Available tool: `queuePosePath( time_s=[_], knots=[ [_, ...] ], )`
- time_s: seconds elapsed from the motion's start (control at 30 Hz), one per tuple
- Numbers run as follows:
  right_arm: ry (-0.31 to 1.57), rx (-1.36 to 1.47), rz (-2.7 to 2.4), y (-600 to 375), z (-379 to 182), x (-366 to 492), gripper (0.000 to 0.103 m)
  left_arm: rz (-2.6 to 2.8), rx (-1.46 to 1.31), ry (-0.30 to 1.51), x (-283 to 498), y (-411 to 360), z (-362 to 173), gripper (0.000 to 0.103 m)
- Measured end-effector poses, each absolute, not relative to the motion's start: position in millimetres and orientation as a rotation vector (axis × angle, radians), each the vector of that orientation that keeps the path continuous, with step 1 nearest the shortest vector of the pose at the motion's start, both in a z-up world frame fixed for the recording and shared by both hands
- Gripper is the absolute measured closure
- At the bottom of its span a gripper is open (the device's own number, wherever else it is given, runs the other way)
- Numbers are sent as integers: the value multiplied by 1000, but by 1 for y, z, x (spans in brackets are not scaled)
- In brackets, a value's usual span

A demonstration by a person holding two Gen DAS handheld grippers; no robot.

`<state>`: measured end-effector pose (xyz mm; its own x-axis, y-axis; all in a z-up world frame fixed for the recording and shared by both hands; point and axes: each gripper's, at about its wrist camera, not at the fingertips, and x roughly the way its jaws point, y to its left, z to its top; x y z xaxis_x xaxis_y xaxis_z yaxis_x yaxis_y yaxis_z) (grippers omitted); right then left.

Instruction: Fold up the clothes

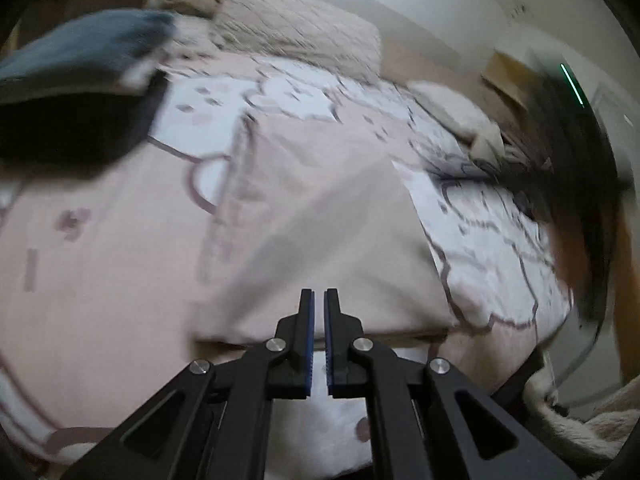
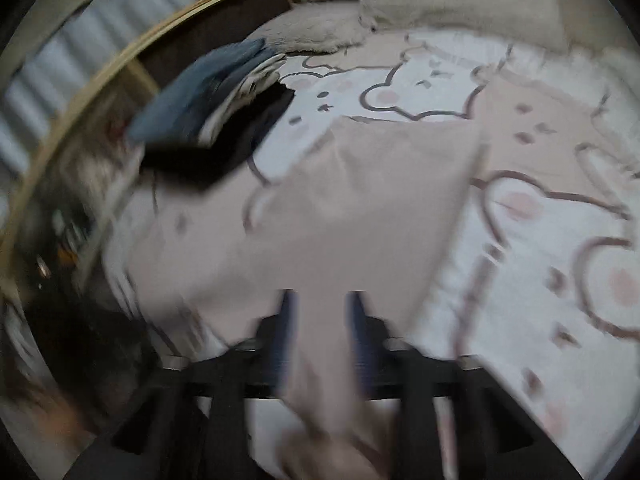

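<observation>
A pale pink-beige garment (image 1: 320,232) lies spread on the bed, and it also shows in the right wrist view (image 2: 352,208). My left gripper (image 1: 319,300) hovers over its near edge, jaws almost together with a thin gap and nothing between them. My right gripper (image 2: 320,312) is blurred by motion; its jaws stand apart with a strip of the garment running between them, and I cannot tell whether they press on it.
A stack of folded dark clothes (image 1: 80,92) sits at the far left of the bed (image 1: 80,264), also in the right wrist view (image 2: 216,112). Fluffy beige pillows (image 1: 296,28) lie at the head. A wooden frame (image 2: 92,80) runs along the left.
</observation>
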<state>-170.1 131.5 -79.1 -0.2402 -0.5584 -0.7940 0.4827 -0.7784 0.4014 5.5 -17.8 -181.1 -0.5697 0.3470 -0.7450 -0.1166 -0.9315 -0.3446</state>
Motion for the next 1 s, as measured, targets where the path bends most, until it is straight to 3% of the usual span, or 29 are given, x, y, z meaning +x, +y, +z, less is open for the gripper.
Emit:
queuePosePath(
  time_s=[0.13, 0.27, 0.5, 0.57, 0.63, 1.0],
  knots=[
    [-4, 1394, -2039, 62, -79, -239, 33, 2493, -1358, -348, 3, -7, -205, 99],
    [-45, 1581, -1998, 16, -110, -302, 52, 2469, -1344, -393, 7, -11, -212, 99],
    [171, 1771, -2038, -25, -155, -340, 62, 2441, -1314, -442, 9, -16, -215, 99],
    [211, 1790, -2030, -28, -162, -339, 83, 2432, -1308, -458, 9, -17, -216, 99],
    [190, 1780, -2026, -25, -163, -336, 95, 2420, -1303, -486, 8, -20, -219, 99],
    [-132, 1688, -2059, 14, -133, -325, 98, 2432, -1300, -474, 8, -20, -219, 99]
  ],
)
